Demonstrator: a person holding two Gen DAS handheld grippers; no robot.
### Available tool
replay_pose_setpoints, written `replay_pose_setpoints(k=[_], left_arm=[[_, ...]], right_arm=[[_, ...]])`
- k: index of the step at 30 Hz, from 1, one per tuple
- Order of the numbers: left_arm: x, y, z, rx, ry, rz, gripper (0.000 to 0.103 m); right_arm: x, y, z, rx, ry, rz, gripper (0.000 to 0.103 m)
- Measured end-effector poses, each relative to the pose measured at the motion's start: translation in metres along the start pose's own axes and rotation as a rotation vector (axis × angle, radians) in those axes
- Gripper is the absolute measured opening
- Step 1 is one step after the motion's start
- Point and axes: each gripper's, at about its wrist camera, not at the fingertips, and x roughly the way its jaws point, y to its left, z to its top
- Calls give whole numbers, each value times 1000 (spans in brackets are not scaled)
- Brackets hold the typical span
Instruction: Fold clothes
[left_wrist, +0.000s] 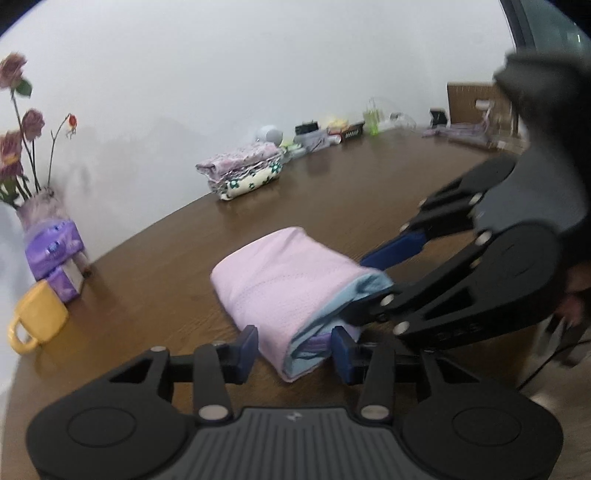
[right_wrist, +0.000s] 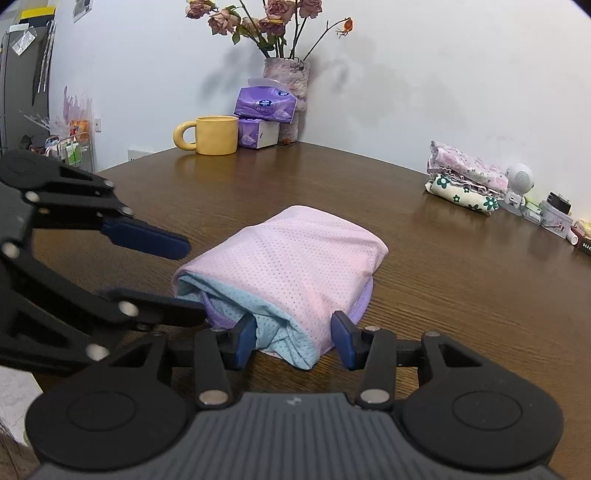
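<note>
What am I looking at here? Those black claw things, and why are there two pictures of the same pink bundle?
No robot: a person holds a pair of tongs in each hand, with a camera on each. One picture looks along the left tongs, the other along the right tongs. A folded pink shirt lies on the brown table. Both tongs stand open around its near edge, gripping nothing. Behind it: a yellow mug, tissue packs, a vase of roses and a stack of folded clothes.

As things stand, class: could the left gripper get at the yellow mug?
Probably yes. The left gripper has open jaws, and only bare table lies between it and the yellow mug.
</note>
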Motion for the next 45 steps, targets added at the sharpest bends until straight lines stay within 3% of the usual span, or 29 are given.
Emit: replay_pose_setpoints(k=[4, 7, 10, 19, 25, 30, 45], left_arm=[[10, -2, 1, 27, 21, 14, 42], [15, 2, 2, 6, 26, 8, 33], [17, 6, 3, -28, 28, 2, 30], [5, 6, 0, -46, 14, -15, 35], [16, 8, 1, -57, 39, 17, 36], [19, 12, 1, -88, 45, 10, 25], [18, 16, 0, -149, 48, 3, 26]], right_arm=[[-6, -2, -1, 13, -9, 10, 45], [-15, -3, -4, 0, -5, 32, 45], [-17, -1, -6, -36, 10, 37, 47], [-1, 0, 0, -27, 12, 13, 38], [2, -2, 0, 22, 7, 6, 33], [1, -5, -3, 57, 8, 2, 33], [-9, -17, -9, 106, -2, 40, 33]])
